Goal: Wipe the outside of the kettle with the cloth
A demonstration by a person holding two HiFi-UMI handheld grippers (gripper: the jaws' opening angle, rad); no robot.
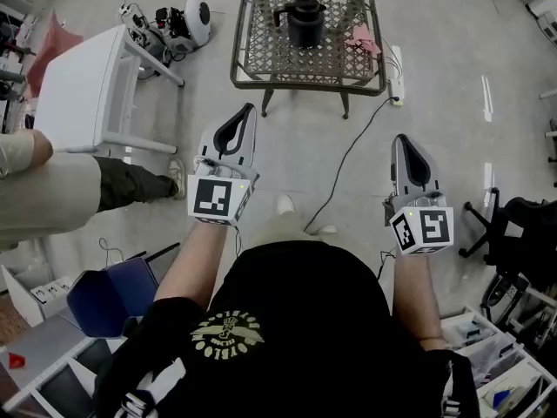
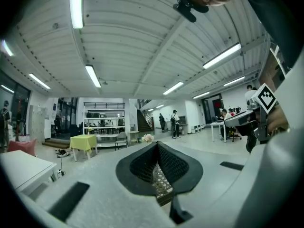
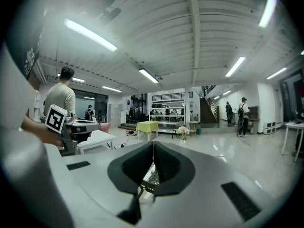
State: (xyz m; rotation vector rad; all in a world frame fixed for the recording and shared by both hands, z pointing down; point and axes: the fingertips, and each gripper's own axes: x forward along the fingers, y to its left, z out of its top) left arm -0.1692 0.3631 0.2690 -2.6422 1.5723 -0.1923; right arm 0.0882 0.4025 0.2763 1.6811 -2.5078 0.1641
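Black shirt (image 1: pixel 296 320) fills the bottom of the head view. It is on the person who holds the two claws out in front.

The left gripper (image 1: pixel 246 113) sits in the left hand, and its cube with square marks (image 1: pixel 218 198) is close to the wrist. Its two jaws are pressed together at the tips. There is nothing between them. The right gripper (image 1: pixel 401 142) is just the same: clenched tight, with nothing in it. Its cube (image 1: pixel 422 229) is close to that wrist. Both claws point forward, toward the little table. They are well apart from it.

Under the claws is a shiny grey floor (image 1: pixel 305 146). A thin black cable (image 1: pixel 344 159) runs across it, up to a white plug strip (image 1: pixel 396 77) by the table leg.

On the left, another person (image 1: pixel 52 194) in a pale shirt and dark shorts stands beside a white table (image 1: pixel 83 94). A blue chair (image 1: pixel 104 299) is lower down on that side.

Farther away stands a dark metal table (image 1: pixel 252 77) with a criss-cross top. The dark kettle (image 1: pixel 305 20) stands upright on it, toward the back, with its spout to the left. The pink cloth (image 1: pixel 364 40) lies crumpled on the same table top. It is near the kettle on the right, but not touching it.

The right gripper view shows pale flowers (image 3: pixel 183 131) on the table too.
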